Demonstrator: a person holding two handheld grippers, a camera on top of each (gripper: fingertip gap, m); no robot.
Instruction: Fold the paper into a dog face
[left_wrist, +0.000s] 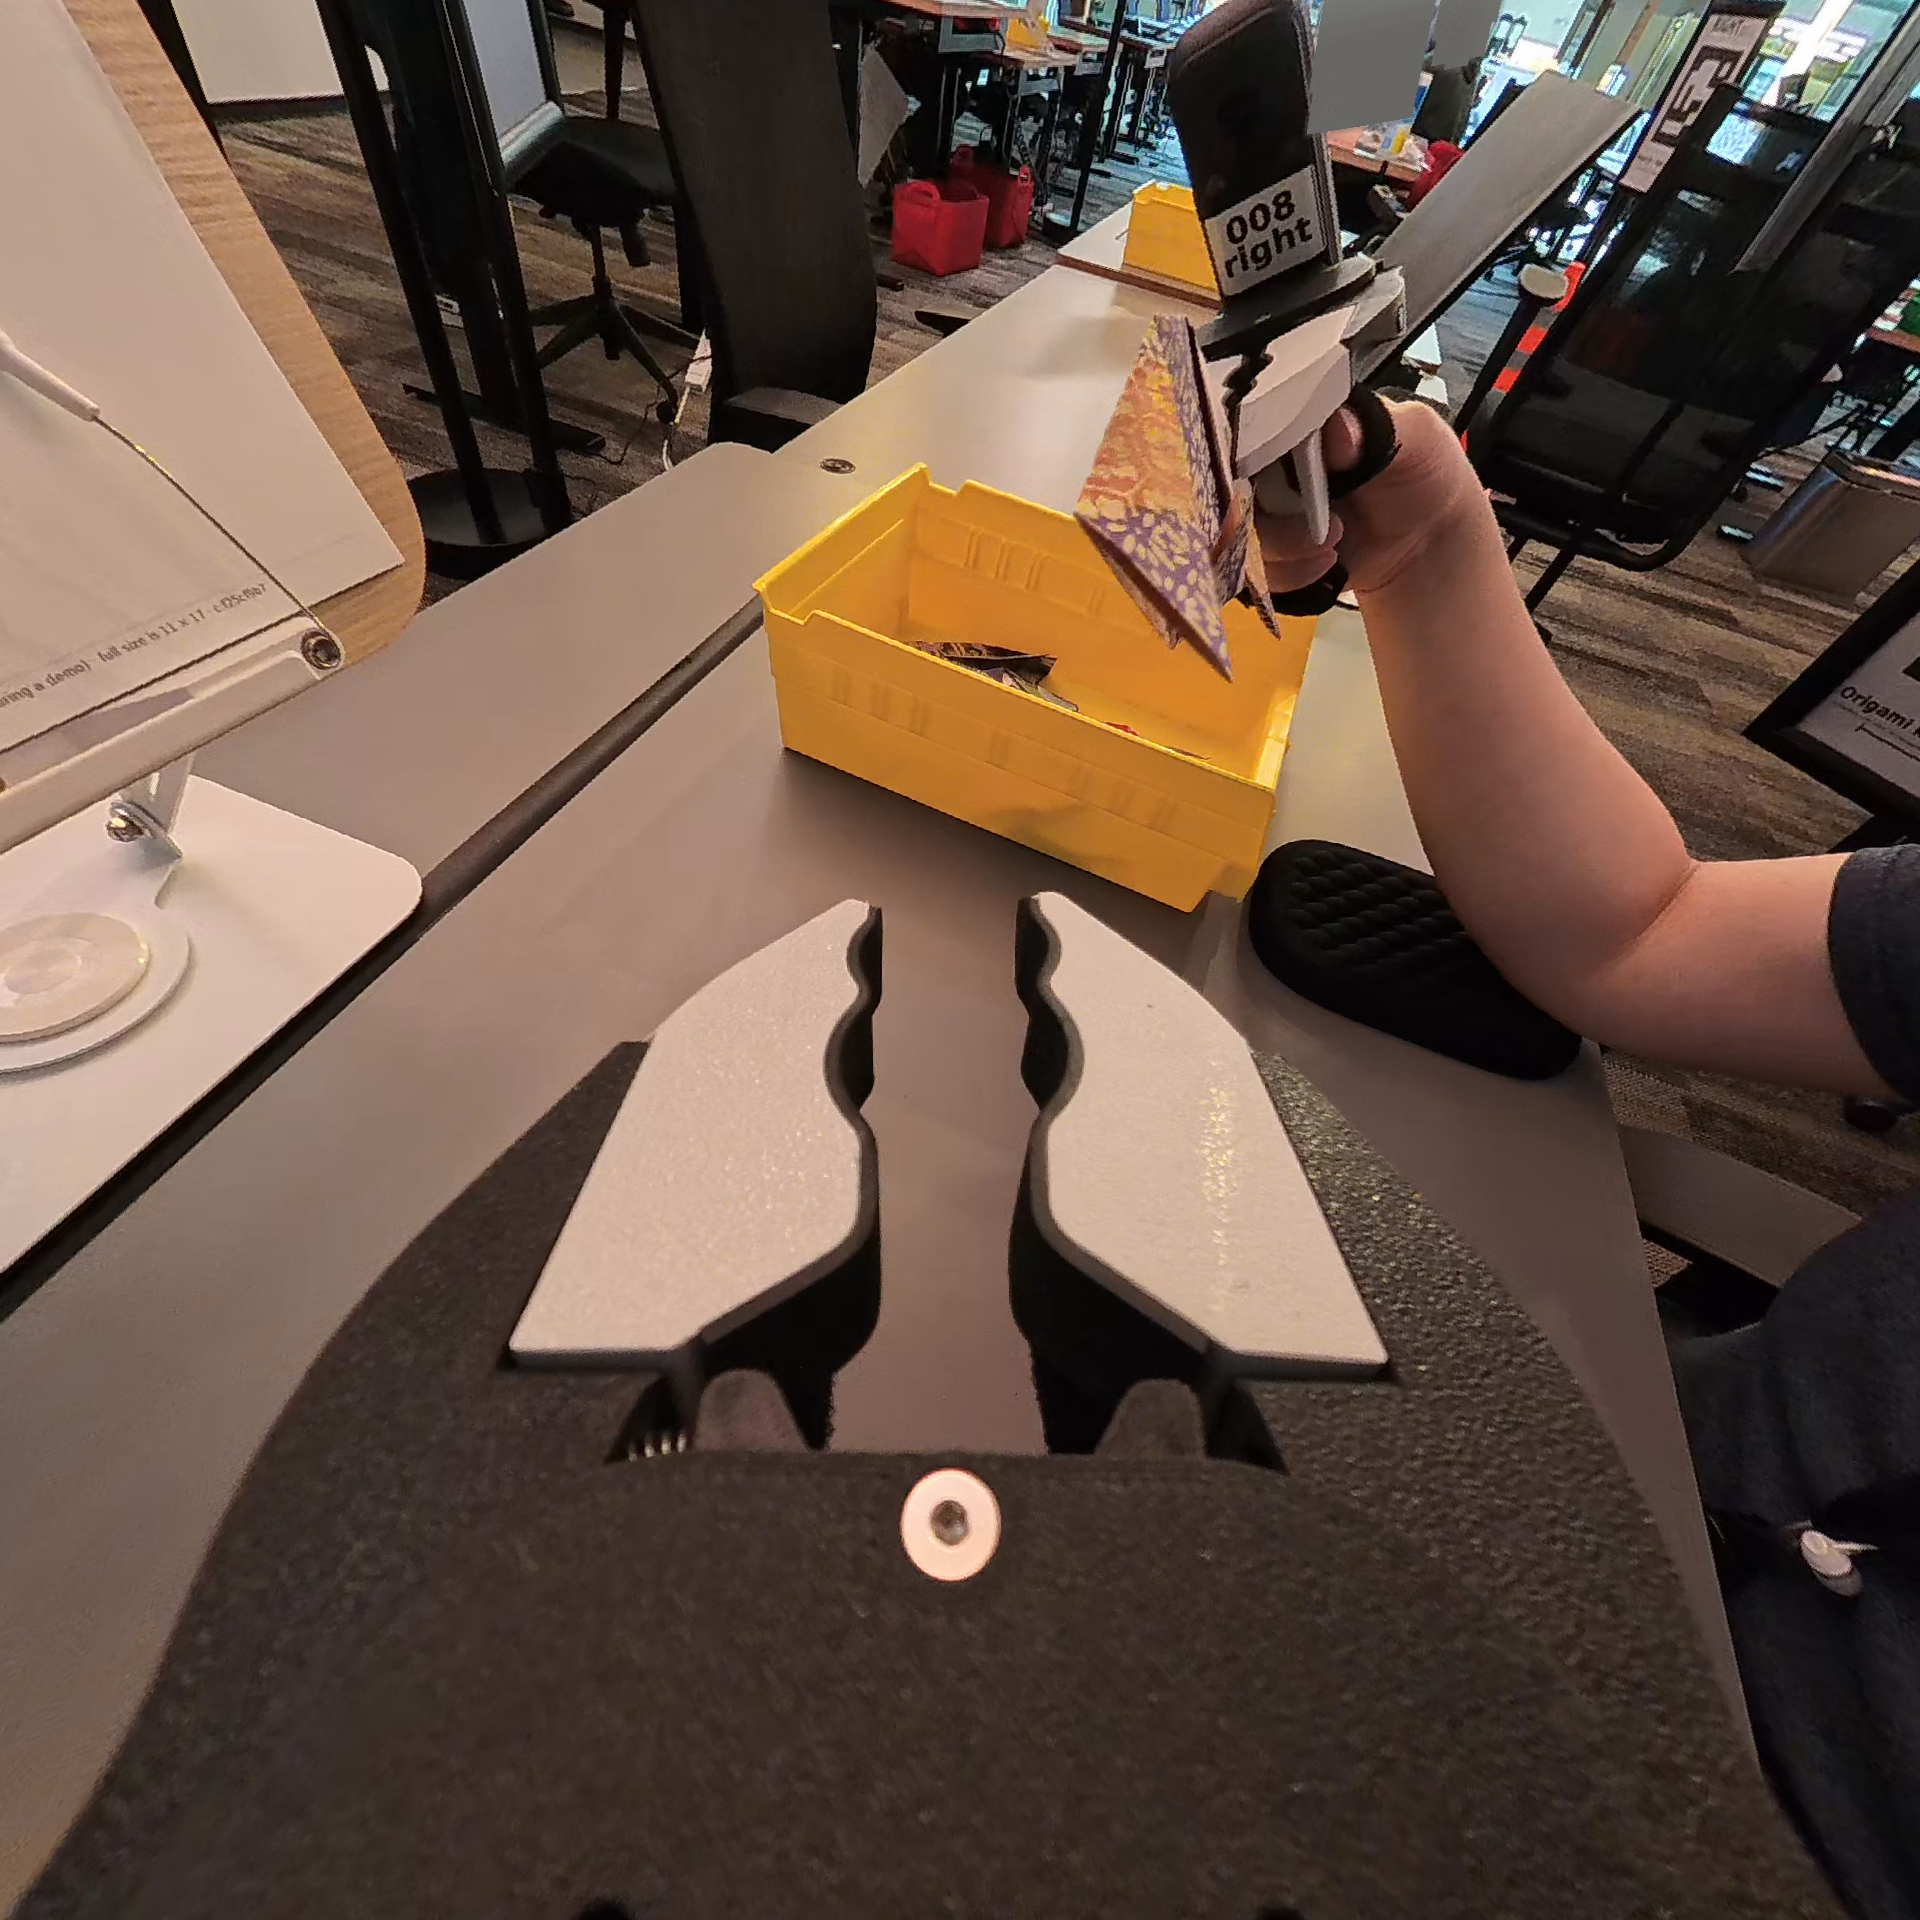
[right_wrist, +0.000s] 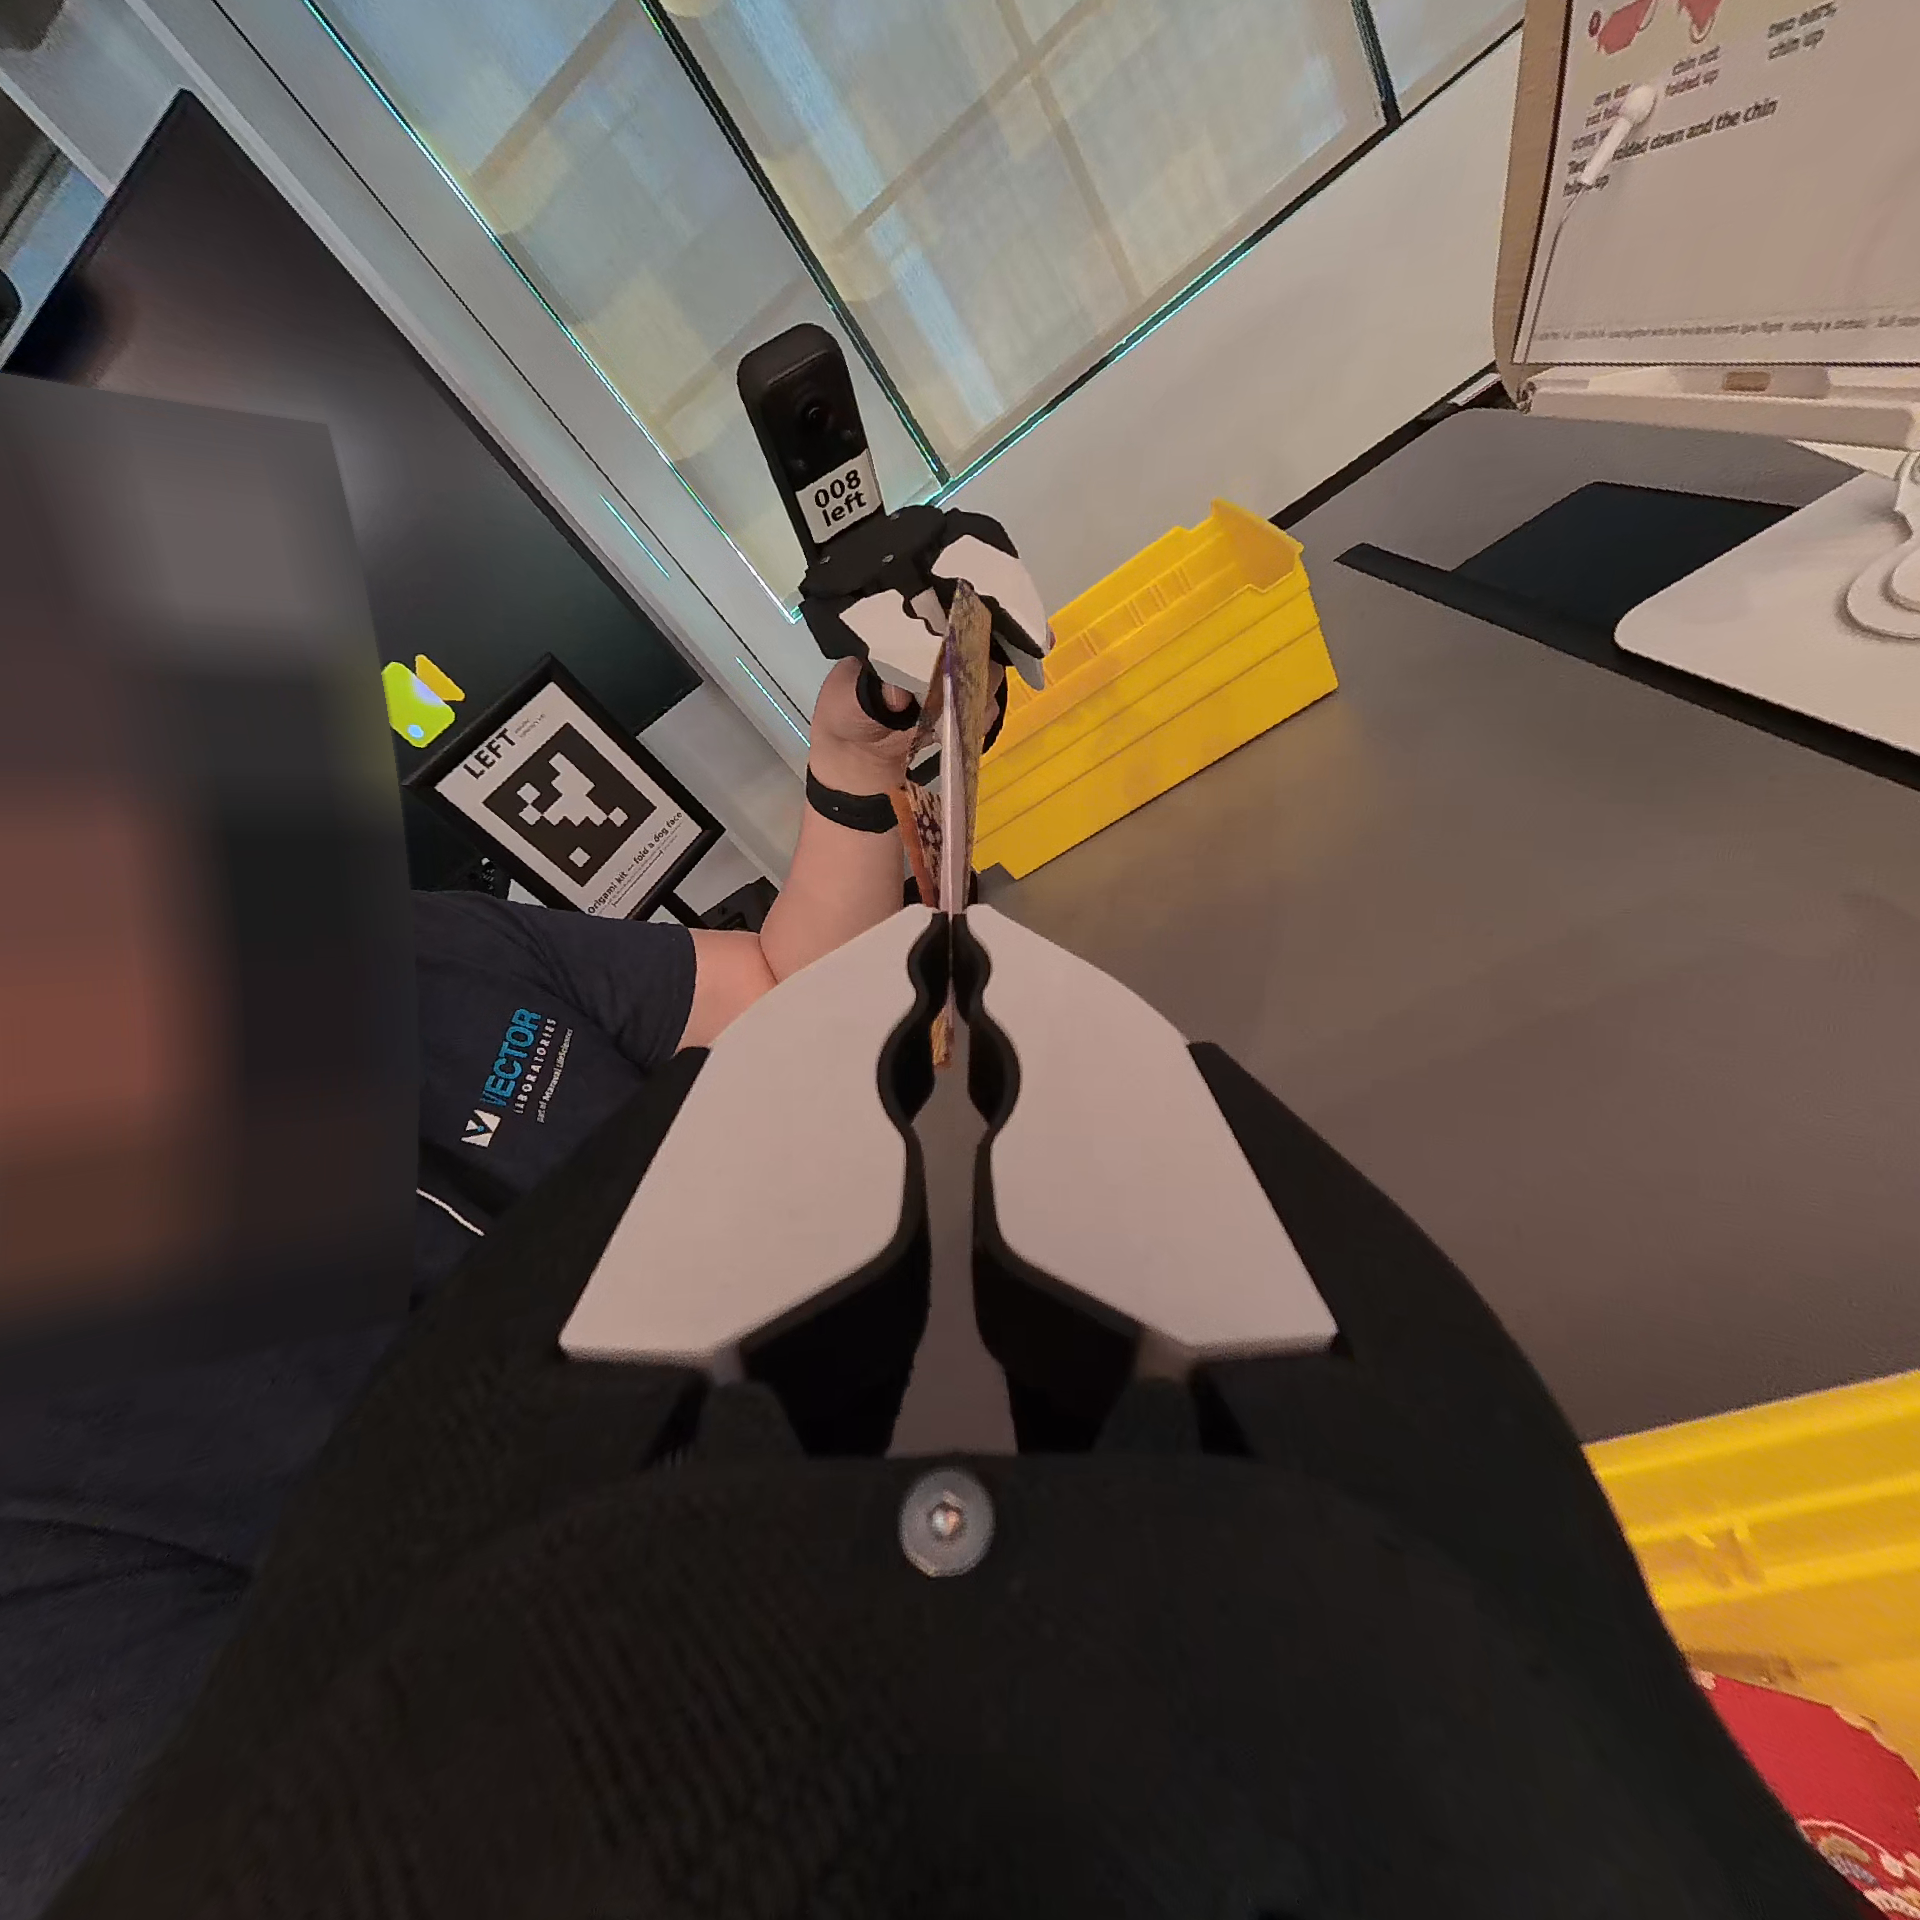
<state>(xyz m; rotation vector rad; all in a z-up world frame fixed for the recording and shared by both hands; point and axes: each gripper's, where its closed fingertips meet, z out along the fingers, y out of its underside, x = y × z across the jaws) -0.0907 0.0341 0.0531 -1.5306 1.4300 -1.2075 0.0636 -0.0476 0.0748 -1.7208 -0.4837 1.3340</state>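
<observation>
My right gripper (right_wrist: 951, 935) is clamped on the folded paper (left_wrist: 1169, 499), lifted over the far yellow bin (left_wrist: 1023, 764), apparently for dropping in. My left gripper (left_wrist: 948, 920) stands apart and empty above the near table (left_wrist: 582, 914).

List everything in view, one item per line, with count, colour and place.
table: one, grey, under everything
yellow bins: two, on the table; one under the right gripper with loose folded papers inside, the other past the left gripper
folded paper: one, purple and orange pattern, held in the air above the nearer bin
pad: one, black, on the table beside the nearer bin
stand: one, white, at the table's left side, holding a printed sheet
framed sign: one, black and white, off the table
left gripper: fingers apart, holding nothing
right gripper: fingers closed on the folded paper
hands: two, left, right, each gripping a handle
</observation>
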